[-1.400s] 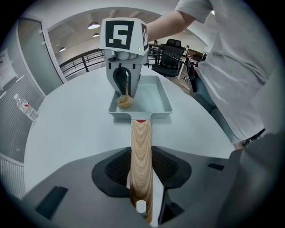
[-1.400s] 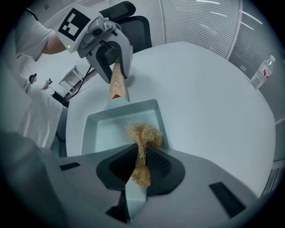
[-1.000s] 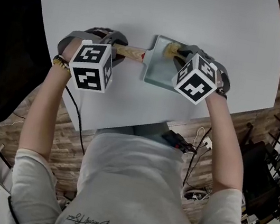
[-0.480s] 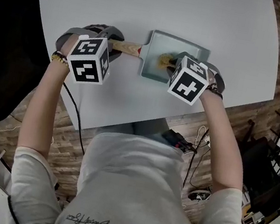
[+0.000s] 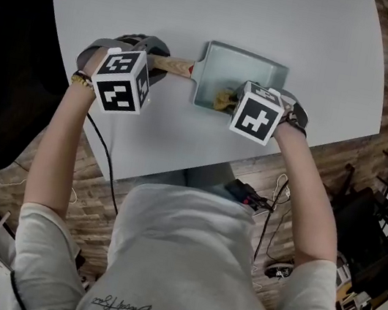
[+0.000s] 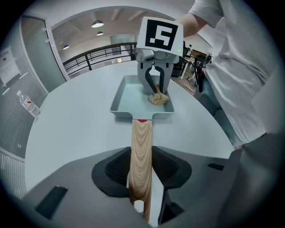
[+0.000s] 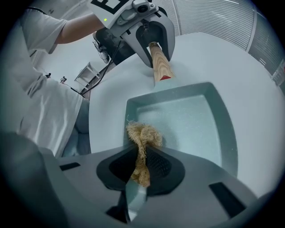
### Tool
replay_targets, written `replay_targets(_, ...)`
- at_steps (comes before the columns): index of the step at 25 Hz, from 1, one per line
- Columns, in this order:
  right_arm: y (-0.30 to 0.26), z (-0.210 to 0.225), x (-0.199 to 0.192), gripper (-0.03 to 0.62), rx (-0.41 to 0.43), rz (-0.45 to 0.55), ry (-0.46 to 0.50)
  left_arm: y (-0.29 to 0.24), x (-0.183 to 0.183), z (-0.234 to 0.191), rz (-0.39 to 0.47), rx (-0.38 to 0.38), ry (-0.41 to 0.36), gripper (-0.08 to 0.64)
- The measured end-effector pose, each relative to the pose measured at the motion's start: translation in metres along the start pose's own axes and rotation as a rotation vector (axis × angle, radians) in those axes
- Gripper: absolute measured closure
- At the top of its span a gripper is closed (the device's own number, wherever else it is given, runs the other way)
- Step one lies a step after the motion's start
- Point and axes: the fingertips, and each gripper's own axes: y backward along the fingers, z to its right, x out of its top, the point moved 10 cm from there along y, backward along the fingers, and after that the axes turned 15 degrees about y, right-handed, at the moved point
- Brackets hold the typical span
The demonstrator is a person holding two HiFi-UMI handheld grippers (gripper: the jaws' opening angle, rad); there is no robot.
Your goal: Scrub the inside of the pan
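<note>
A pale blue-green rectangular pan [image 5: 249, 71] lies on the table, its wooden handle [image 5: 174, 65] pointing left. My left gripper [image 5: 158, 63] is shut on that handle [image 6: 141, 147], which runs between its pads. My right gripper [image 5: 235, 100] is shut on a tan fibre scrubber [image 7: 143, 136] and stands inside the pan [image 7: 191, 124] against its near wall. In the left gripper view the scrubber [image 6: 158, 98] rests on the pan floor at the near right corner, under the right gripper [image 6: 155, 87]. The right gripper view shows the left gripper [image 7: 153, 49] at the handle [image 7: 160, 67].
The pan sits on a round pale grey table [image 5: 206, 4], close to its near edge [image 5: 176, 170]. A dark chair [image 5: 4, 72] stands at the left. Cables and a power strip [image 5: 250, 195] lie on the wooden floor below the edge.
My right gripper has drawn the scrubber from the pan's far left corner back to its near wall. The left gripper has kept its hold on the handle.
</note>
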Motion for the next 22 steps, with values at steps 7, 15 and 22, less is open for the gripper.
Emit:
replay_targets(7, 0.005, -0.003, -0.002, 0.525, -0.069, -0.031, 0.058, 0.002, 0.005, 0.003, -0.032, -0.004, -0.057, 0.410)
replay_targets(15, 0.022, 0.036, -0.013, 0.525, -0.104, -0.029, 0.015, 0.004, 0.007, 0.007, -0.045, -0.014, -0.077, 0.411)
replay_targets(22, 0.031, 0.064, -0.020, 0.525, -0.174, -0.029, 0.001, 0.002, 0.004, 0.006, -0.036, -0.021, -0.070, 0.411)
